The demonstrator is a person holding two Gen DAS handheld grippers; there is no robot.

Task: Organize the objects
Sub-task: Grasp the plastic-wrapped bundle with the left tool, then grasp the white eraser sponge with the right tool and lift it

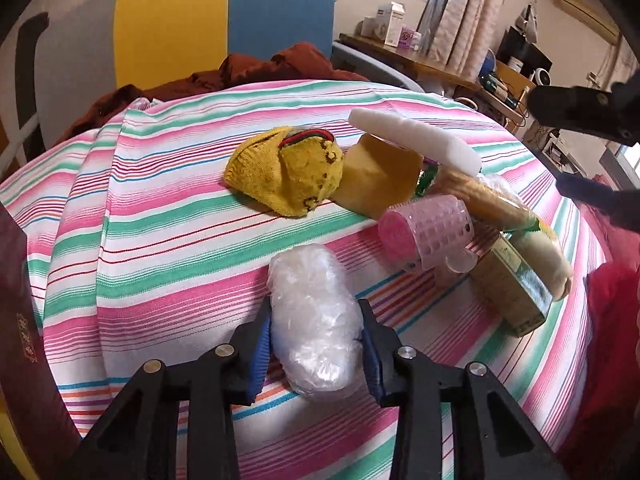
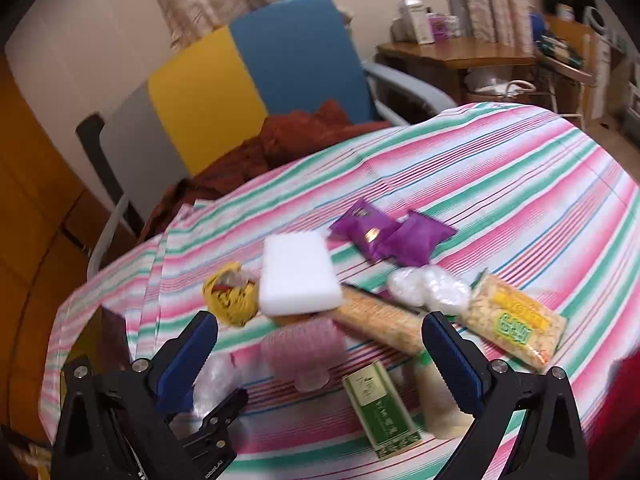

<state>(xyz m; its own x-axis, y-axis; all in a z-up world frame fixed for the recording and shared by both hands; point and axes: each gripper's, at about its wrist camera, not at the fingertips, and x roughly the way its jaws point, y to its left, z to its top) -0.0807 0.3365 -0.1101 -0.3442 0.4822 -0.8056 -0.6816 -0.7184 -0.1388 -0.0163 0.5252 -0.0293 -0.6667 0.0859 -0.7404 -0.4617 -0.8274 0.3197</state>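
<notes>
L gripper [image 1: 316,344]: both blue pads pressed against sides of a clear plastic-wrapped bundle [image 1: 316,320], clamped on it, bundle lying on the striped cloth [image 1: 160,240] near the front edge. Can't tell if it's lifted off the cloth.

R gripper [image 2: 320,356]: fingers spread wide apart, nothing between them, hovering above the pile; view is motion-blurred. From L wrist cam it shows as a dark shape at the far right, above the items.

Pile just beyond the L gripper, w/ items touching or overlapping:
- pink hair roller [image 1: 426,230], lying on its side, nearest the bundle
- green box [image 2: 380,408] to the right of the roller, flat on the cloth
- yellow sock ball [image 1: 286,172], to the left of the rest
- yellow sponge [image 1: 380,178] touching the sock
- white foam block [image 2: 298,274] resting tilted on top of the sponge
- long cracker pack [image 2: 380,322] running under the block's edge

Further out in R wrist view: two purple sachets [image 2: 390,232], another clear-wrapped lump [image 2: 430,286], a snack bag [image 2: 516,326], all apart from L gripper.

Behind the table: chair w/ blue and yellow panels [image 1: 224,20], brown fabric [image 1: 256,72] heaped on it.
</notes>
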